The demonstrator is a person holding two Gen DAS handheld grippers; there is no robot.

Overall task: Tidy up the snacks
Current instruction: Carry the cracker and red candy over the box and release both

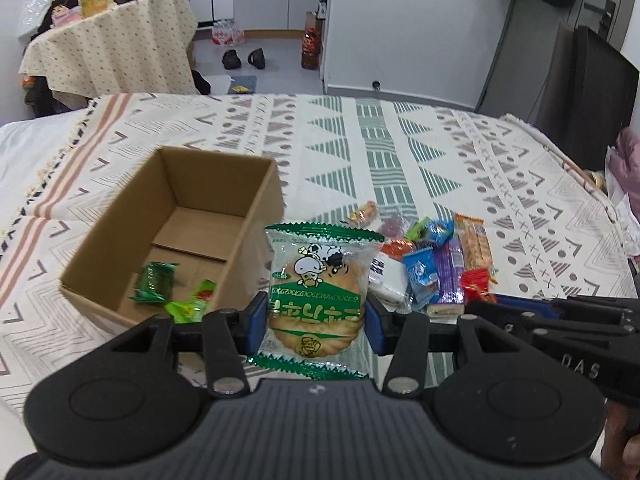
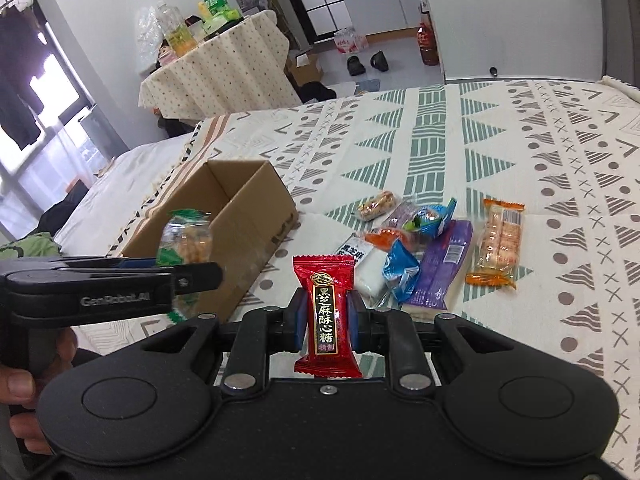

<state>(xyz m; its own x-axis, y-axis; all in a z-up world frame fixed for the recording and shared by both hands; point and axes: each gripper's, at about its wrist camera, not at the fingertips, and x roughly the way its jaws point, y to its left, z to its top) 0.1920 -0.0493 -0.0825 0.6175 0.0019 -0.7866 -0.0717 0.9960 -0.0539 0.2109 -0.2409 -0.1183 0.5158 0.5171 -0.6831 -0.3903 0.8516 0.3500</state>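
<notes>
The left gripper [image 1: 316,322] is closed on a rice cracker packet [image 1: 318,292] with green serrated ends, its blue pads pinching the packet's sides low down, so most of the wrapper stands above the grip. The right gripper [image 2: 325,322] is closed much narrower on a red sesame candy [image 2: 326,312], held upright at its middle. Both hang over the patterned bedspread [image 1: 400,152], just beside the open cardboard box [image 1: 256,200], which already holds a dark green packet [image 1: 154,282] and a lighter green one [image 1: 192,306] on its floor. The rest of the snack pile [image 2: 424,248] lies loose on the cloth to the box's right (a purple bar, blue sachets, an orange-ended biscuit pack among them).

The likeliest trouble is at the release. The cracker packet is wide and slick, and if it is let go before it clears the near wall of the box it may catch the rim and slide off onto the bed. The two grippers are close together, so both reaching for the box at once risks a knock. The box sits on soft bedding and looks light, so a nudge against its wall could tip or shift it.
</notes>
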